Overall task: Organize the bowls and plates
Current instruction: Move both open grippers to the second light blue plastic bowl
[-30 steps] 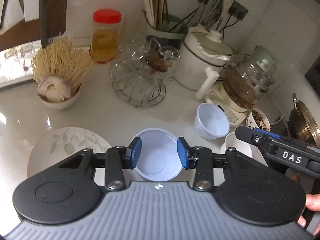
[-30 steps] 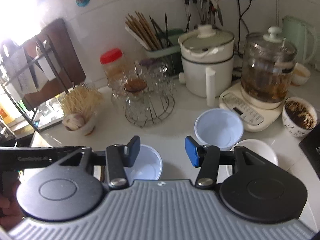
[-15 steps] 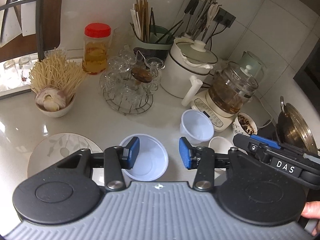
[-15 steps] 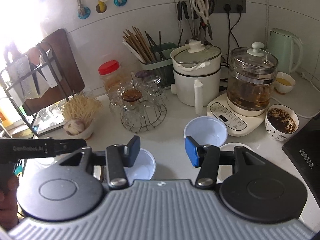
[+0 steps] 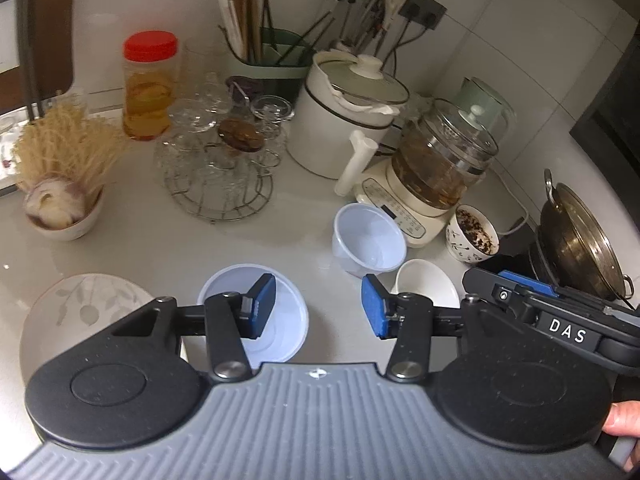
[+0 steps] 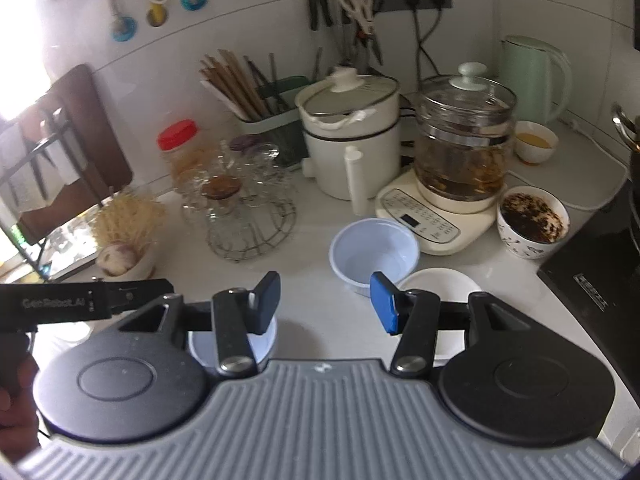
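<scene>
Nearest, the left gripper (image 5: 318,306) is seen with its jaws apart and nothing between them; they have just been opening wider. Its left pad hangs over the near bowl (image 5: 280,320), a thin white plastic one standing on the counter (image 5: 160,248), apparently without contact. The right gripper (image 6: 324,300) is likewise held open and empty, above bare counter between that bowl and the far bowl (image 6: 374,252).

To the left, a leaf-patterned plate (image 5: 80,304) lies flat. To the right, a small white dish (image 5: 428,284) sits just beside the far bowl.

Both plastic bowls are judged light, flexible and a little slippery; the rim wall, pinched between the pads, is the likely place to take hold, and a hard squeeze could buckle it. The plate and dish are judged stiff, heavier and breakable, to be taken at the edge.

Compared with a second ago, the near bowl is no longer centred between the left jaws but sits under the left pad, and more of the counter and far clutter is shown in both views. The right jaws are unchanged.
</scene>
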Action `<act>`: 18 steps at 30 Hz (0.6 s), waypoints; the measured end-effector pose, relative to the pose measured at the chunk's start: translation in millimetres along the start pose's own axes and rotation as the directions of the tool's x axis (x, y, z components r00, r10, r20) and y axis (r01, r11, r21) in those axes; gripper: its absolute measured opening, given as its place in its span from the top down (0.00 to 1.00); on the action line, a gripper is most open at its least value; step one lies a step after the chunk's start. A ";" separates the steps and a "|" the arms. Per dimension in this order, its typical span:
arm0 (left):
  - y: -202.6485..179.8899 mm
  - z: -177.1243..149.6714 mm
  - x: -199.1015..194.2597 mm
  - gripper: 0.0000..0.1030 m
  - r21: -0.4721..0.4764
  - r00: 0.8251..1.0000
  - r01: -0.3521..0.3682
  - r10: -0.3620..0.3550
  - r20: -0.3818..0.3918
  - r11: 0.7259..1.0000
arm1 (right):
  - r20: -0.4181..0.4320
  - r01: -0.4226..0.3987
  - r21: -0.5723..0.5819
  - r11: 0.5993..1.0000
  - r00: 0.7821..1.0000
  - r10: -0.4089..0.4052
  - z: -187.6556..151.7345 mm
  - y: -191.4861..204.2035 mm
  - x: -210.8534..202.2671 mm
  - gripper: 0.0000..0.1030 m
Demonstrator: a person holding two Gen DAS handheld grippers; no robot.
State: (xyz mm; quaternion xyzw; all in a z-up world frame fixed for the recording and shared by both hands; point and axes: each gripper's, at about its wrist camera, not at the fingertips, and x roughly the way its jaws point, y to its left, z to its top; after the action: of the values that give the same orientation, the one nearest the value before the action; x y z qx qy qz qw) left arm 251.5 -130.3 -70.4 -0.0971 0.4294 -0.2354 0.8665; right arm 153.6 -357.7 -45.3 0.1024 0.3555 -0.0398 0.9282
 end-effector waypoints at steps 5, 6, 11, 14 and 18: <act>-0.2 9.2 20.0 0.47 0.013 0.999 0.032 -0.032 -0.031 0.999 | -0.015 0.045 0.032 0.998 0.999 -0.045 2.1 -5.7 7.7 0.49; -0.4 11.2 24.2 0.47 0.016 0.999 0.038 -0.037 -0.037 0.999 | -0.017 0.053 0.037 0.998 0.999 -0.052 2.5 -6.8 8.9 0.49; -3.2 22.5 42.5 0.47 0.047 0.995 0.077 -0.073 -0.071 0.996 | -0.032 0.088 0.071 0.994 0.996 -0.086 2.3 -9.8 13.4 0.49; -5.8 28.7 50.1 0.46 0.075 0.992 0.098 -0.092 -0.087 0.992 | -0.046 0.106 0.109 0.988 0.994 -0.101 1.6 -13.3 13.8 0.49; -9.5 33.3 60.7 0.45 0.106 0.987 0.124 -0.112 -0.115 0.987 | -0.055 0.140 0.149 0.979 0.990 -0.133 0.5 -21.4 14.4 0.49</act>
State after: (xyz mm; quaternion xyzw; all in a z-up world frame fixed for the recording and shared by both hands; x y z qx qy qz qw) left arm 306.4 -169.5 -88.9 -0.0602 0.4552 -0.3150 0.8306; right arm 161.5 -378.7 -58.0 0.1493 0.3782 -0.1283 0.9046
